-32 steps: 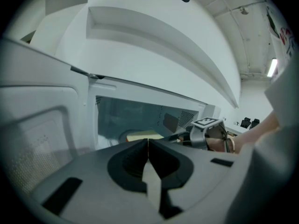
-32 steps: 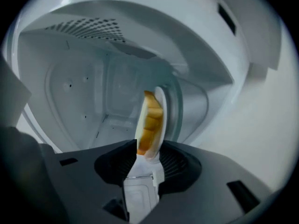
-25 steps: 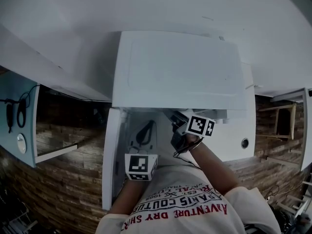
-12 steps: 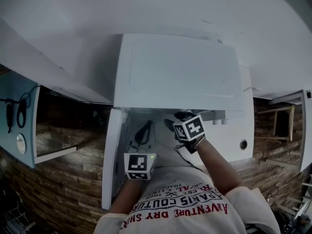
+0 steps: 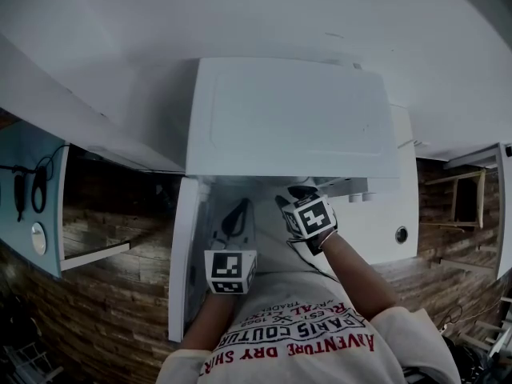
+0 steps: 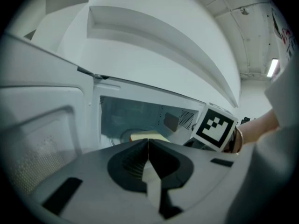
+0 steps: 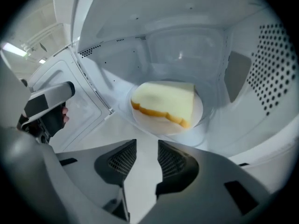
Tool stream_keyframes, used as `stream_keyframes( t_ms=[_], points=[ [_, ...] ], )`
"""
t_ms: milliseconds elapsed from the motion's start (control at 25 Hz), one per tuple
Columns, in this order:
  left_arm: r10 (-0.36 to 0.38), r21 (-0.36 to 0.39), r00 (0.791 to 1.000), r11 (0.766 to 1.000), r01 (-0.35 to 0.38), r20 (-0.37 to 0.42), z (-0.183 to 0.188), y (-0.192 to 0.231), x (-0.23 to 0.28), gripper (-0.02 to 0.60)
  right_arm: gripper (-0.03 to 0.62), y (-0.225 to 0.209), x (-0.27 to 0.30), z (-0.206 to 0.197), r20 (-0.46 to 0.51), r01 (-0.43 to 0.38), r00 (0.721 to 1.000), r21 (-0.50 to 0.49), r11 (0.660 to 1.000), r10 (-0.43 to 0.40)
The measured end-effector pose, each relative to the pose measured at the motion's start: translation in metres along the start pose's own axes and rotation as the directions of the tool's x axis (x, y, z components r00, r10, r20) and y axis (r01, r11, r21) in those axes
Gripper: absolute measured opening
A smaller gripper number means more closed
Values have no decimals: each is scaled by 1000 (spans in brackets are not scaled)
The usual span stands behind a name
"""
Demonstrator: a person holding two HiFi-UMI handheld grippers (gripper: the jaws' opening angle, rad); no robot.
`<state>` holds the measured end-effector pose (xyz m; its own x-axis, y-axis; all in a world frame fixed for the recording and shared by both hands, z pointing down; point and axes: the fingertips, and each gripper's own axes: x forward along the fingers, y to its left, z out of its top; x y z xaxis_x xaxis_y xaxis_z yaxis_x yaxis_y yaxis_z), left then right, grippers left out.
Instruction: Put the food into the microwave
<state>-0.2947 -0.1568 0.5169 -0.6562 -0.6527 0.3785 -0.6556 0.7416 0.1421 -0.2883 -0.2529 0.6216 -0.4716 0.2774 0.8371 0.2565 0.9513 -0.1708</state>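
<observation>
A pale slice of food with a browned crust lies on a white plate inside the white microwave. The microwave's door is swung open to the left. My right gripper hangs at the cavity mouth, pointing down at the plate. Its jaws are closing with a gap left and nothing between them. My left gripper is shut and empty just outside the opening, by the door. From there the food shows past its tips. In the head view the right gripper is at the opening and the left gripper is beside the door.
The cavity's perforated wall is at the right and the door's inner face at the left. A round knob sits on the microwave's front panel. A blue board stands at the far left and a wooden frame at the right, above a wood floor.
The right gripper has rolled, its marker cube showing another face, and has shifted a little left and down at the opening. The left gripper has stayed still.
</observation>
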Motion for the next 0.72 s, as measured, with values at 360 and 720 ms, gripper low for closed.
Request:
stream_keyframes(
  t_ms=[360, 720],
  points=[
    [5, 38, 1000, 999, -5, 20, 8, -24, -16, 8, 12, 4, -67, 16, 262, 86, 960, 46, 995, -95],
    [3, 80, 994, 997, -12, 113, 44, -57, -38, 8, 12, 22, -153, 35, 540, 103, 837, 7, 995, -91]
  ],
)
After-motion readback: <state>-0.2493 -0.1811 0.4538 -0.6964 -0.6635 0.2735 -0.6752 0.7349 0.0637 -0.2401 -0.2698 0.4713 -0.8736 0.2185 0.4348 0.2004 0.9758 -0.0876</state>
